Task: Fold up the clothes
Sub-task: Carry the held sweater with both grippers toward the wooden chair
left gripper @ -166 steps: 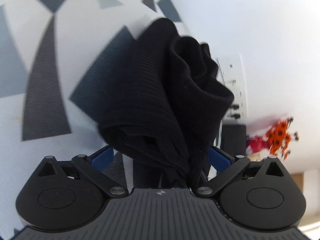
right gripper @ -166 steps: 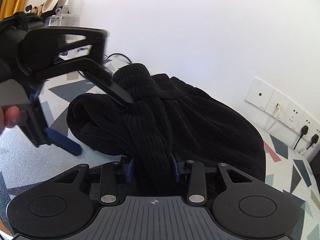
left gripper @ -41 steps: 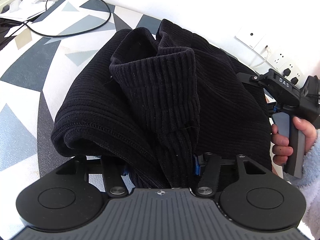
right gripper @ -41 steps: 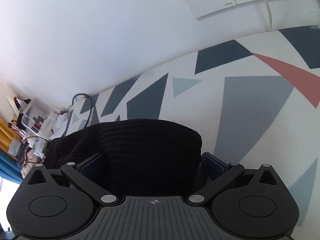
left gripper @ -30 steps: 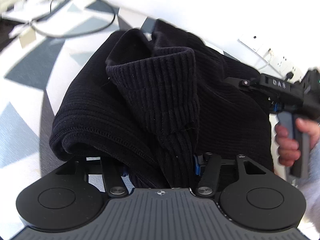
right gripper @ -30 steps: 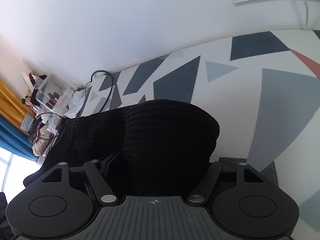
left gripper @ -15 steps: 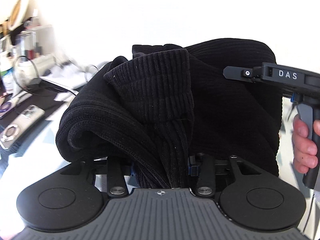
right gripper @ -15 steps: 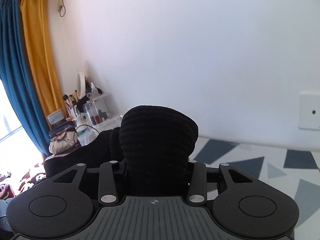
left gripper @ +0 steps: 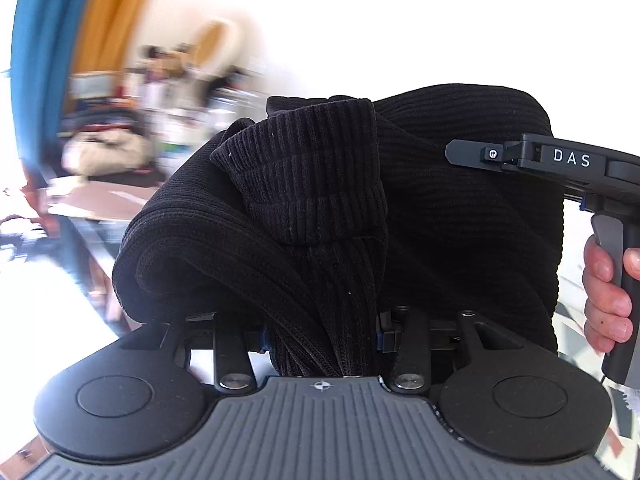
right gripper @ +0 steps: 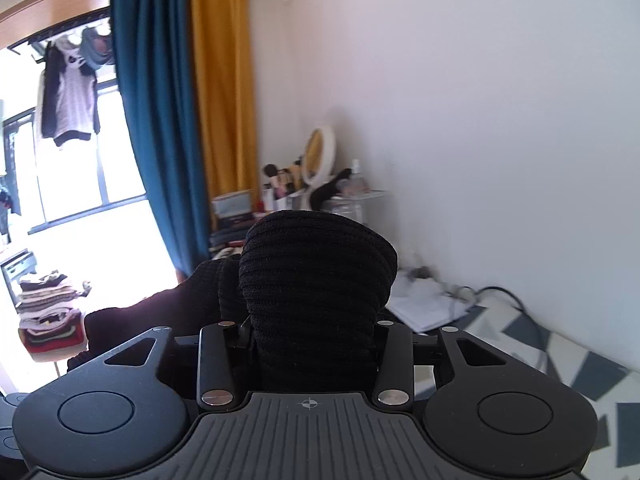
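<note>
A black ribbed knit sweater (left gripper: 460, 200) hangs bunched in the air between both grippers. My left gripper (left gripper: 320, 332) is shut on a thick fold of it, and the cloth hides the pads. In the left wrist view the right gripper's body (left gripper: 560, 160) sits at the right edge against the sweater, with a person's hand (left gripper: 604, 292) around its handle. In the right wrist view my right gripper (right gripper: 316, 344) is shut on a rounded roll of the sweater (right gripper: 320, 264), which bulges up over the jaws. More cloth trails off to the left.
The patterned tabletop (right gripper: 580, 380) lies low at the right with papers (right gripper: 428, 308) and a cable. Behind stand a white wall, a cluttered shelf with a round mirror (right gripper: 318, 156), blue (right gripper: 156, 120) and yellow curtains (right gripper: 224, 80), a window, and a stack of folded clothes (right gripper: 48, 312).
Both grippers have risen from the tabletop with the sweater and swung left toward the window. The jaws of both narrowed on the cloth. The right wrist rolled upright.
</note>
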